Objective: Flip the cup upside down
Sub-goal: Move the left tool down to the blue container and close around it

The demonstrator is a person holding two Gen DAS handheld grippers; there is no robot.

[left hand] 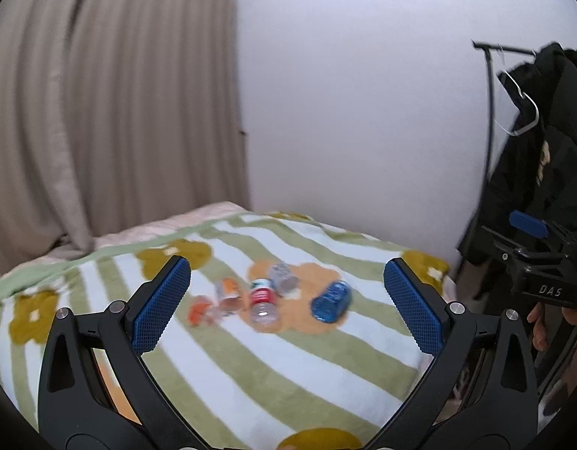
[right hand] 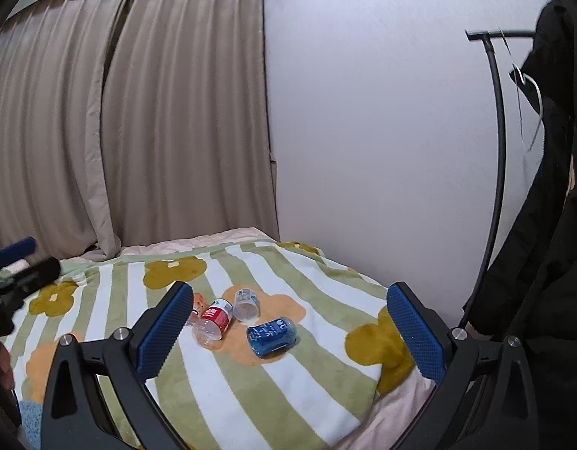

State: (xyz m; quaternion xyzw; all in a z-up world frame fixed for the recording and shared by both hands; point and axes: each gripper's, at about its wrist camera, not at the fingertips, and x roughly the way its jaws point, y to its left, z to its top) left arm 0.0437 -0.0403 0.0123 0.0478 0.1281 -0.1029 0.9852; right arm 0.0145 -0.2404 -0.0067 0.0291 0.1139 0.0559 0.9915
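Several small plastic cups lie on their sides on a striped flower blanket (right hand: 251,393). A blue cup (right hand: 272,336) (left hand: 331,301) lies at the right. A red-labelled cup (right hand: 213,320) (left hand: 263,300) lies in the middle. A clear white-labelled cup (right hand: 246,304) (left hand: 284,277) lies behind it. An orange cup (left hand: 228,292) (right hand: 198,305) lies at the left, partly hidden in the right wrist view. My left gripper (left hand: 287,302) and my right gripper (right hand: 286,332) are both open, empty and held above the blanket short of the cups.
A beige curtain (right hand: 138,112) hangs behind the bed at the left. A white wall (right hand: 382,131) is at the back right. A black clothes rack (right hand: 494,150) with dark coats (right hand: 550,262) stands at the right of the bed.
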